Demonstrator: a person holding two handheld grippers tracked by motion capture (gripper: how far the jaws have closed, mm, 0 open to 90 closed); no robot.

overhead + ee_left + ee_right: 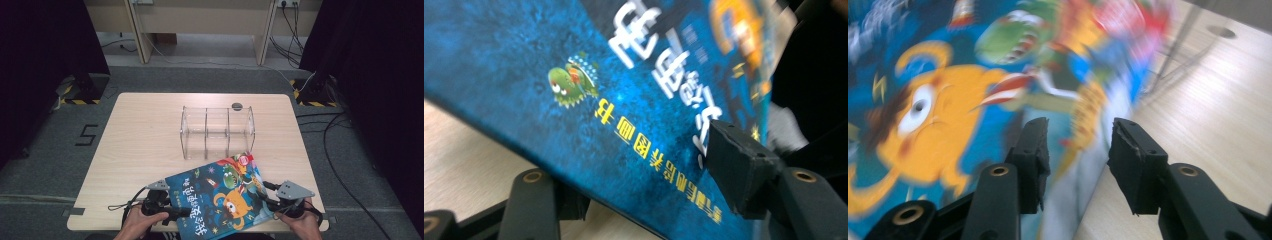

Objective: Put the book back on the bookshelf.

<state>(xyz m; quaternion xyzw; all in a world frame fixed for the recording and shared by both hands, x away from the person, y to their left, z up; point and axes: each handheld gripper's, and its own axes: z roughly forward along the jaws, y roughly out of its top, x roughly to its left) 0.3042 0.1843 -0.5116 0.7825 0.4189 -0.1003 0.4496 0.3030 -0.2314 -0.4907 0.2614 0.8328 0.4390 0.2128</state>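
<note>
Book [220, 196] betw. both tools, left tool [644, 200] clamping edge

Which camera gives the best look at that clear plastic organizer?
The high view: the clear organizer shows whole, three compartments, standing beyond the picture book. The right gripper view catches just a blurred corner.

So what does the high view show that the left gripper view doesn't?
High view alone: the clear acrylic organizer with its three compartments, standing beyond the book, the round grommet behind it, the right gripper, both hands and the floor.

Left gripper view alone: the left gripper's two black jaws close up, one under the book's edge and one on its cover, plus the small yellow print.

Both: the blue children's picture book and the wooden table.
</note>
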